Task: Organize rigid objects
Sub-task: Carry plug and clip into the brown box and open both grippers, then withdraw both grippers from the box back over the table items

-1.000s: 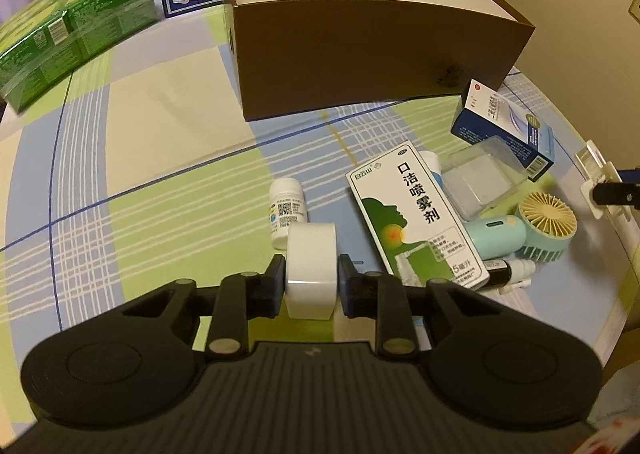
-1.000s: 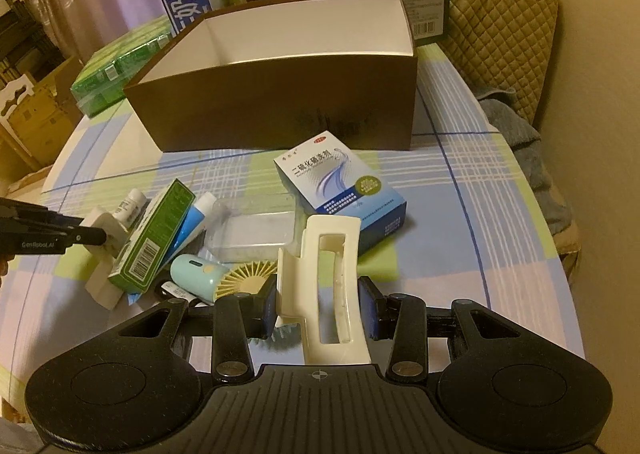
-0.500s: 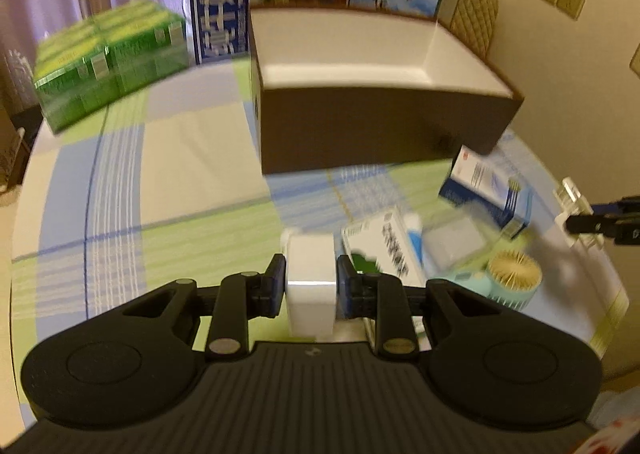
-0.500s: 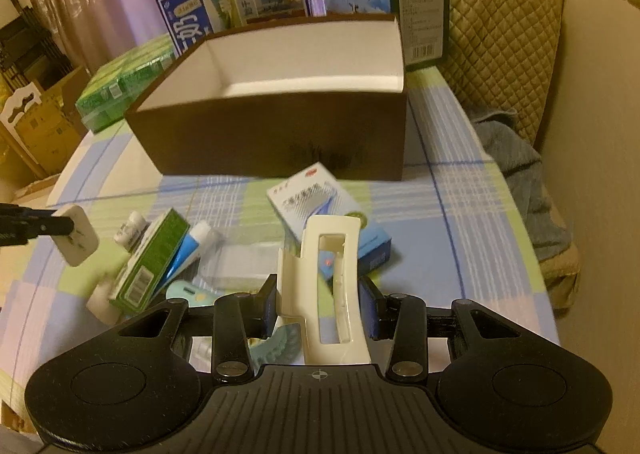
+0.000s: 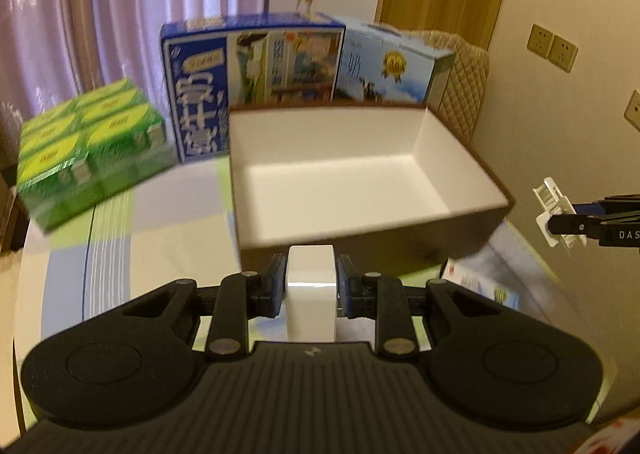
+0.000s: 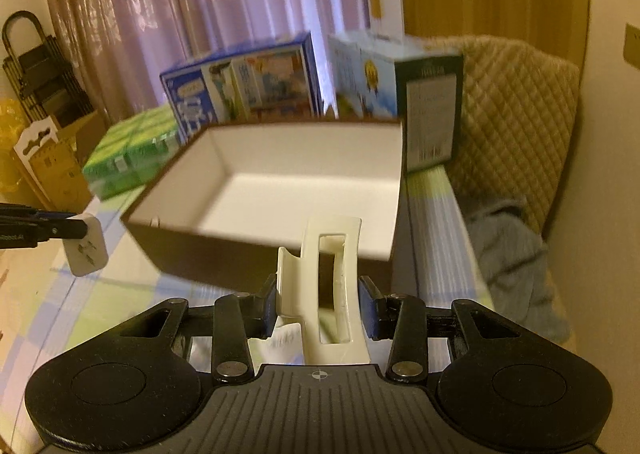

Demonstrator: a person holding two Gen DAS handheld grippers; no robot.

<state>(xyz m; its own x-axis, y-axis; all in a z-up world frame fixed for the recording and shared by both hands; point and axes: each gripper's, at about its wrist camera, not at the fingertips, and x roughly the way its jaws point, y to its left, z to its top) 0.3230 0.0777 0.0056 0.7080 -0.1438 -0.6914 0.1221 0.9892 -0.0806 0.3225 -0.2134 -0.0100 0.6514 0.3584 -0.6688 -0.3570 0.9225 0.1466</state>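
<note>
My left gripper [image 5: 311, 287] is shut on a white plug adapter [image 5: 310, 274] and holds it in the air just before the near wall of the open brown box [image 5: 464, 146]. In the right wrist view the adapter [image 6: 86, 250] shows at the left, prongs facing me. My right gripper [image 6: 319, 305] is shut on a cream hair claw clip [image 6: 332, 278], held above the near wall of the same box [image 6: 192, 250]. The clip also shows in the left wrist view [image 5: 558, 214] at the right. The box has a white inside with nothing in it.
Behind the box stand a blue milk carton box [image 5: 248, 70] and a second printed box [image 5: 392, 62]. A green pack of cartons [image 5: 88, 150] lies at the left. A blue medicine box [image 5: 480, 286] lies on the checked tablecloth. A quilted chair [image 6: 516, 126] with grey cloth stands at the right.
Both grippers have risen and moved forward to the brown box with their objects. The loose items on the cloth have dropped out of view below.
</note>
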